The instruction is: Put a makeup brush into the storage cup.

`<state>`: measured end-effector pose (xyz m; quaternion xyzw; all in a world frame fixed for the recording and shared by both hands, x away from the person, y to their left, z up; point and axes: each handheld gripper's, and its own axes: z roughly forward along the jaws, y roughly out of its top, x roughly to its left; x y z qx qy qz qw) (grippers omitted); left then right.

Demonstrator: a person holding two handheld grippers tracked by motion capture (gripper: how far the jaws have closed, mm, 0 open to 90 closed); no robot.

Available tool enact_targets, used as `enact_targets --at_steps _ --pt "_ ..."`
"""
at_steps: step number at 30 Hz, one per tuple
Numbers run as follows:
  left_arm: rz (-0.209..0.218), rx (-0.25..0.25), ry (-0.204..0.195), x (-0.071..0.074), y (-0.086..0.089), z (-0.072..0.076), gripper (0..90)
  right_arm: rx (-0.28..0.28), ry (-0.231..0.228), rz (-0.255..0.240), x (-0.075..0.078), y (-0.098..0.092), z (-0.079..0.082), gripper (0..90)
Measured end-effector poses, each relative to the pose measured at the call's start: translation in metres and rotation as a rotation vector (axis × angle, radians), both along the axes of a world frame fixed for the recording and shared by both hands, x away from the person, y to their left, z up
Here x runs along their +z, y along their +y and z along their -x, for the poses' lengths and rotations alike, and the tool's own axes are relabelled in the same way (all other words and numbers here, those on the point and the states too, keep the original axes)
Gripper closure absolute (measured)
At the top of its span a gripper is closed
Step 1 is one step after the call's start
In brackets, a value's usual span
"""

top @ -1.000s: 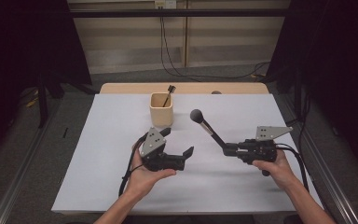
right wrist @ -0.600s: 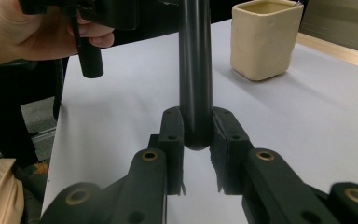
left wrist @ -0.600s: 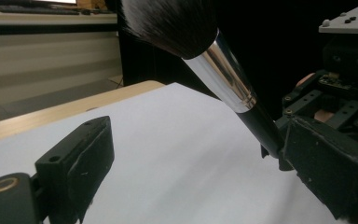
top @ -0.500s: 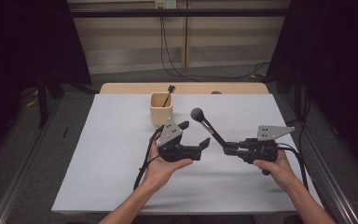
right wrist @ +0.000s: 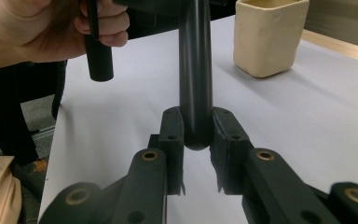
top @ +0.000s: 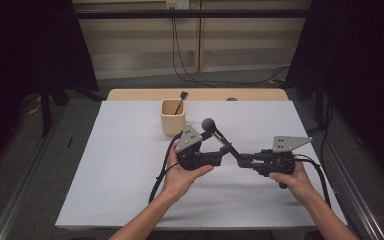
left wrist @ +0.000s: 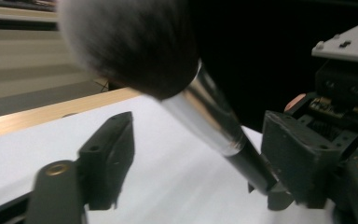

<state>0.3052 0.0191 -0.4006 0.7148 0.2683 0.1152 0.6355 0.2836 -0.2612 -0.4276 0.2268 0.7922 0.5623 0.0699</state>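
Clamping the brush by its handle end, the right gripper holds it slanting up over the table. The left gripper, jaws apart and just closing, straddles the handle without pressing it, near the cup.

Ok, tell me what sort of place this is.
Probably a lab recording station, not a home: a white-covered wooden table between black curtains, loose black cables down the back wall, and a handheld black right gripper.
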Motion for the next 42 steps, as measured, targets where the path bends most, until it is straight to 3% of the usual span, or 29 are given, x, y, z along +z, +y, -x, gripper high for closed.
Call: enact_targets --at_steps 3,15,33,38,42 --pt "0.036 -0.007 0.032 0.0 0.003 -0.003 36.0 -0.004 -0.01 0.0 -0.001 0.001 0.0 76.6" --pt "0.084 -0.039 0.036 0.002 0.005 -0.004 58.8 0.005 -0.002 -0.013 -0.007 0.007 -0.001 76.6" --pt "0.104 -0.079 0.077 0.006 0.008 -0.004 64.2 -0.015 -0.013 -0.02 -0.009 0.015 0.004 76.4" --pt "0.08 -0.089 0.062 0.009 0.008 -0.001 65.6 -0.021 -0.019 -0.006 -0.011 0.021 0.006 76.3" --pt "0.098 -0.1 0.064 0.011 0.008 0.0 68.5 -0.036 -0.024 -0.002 -0.012 0.024 0.006 75.7"
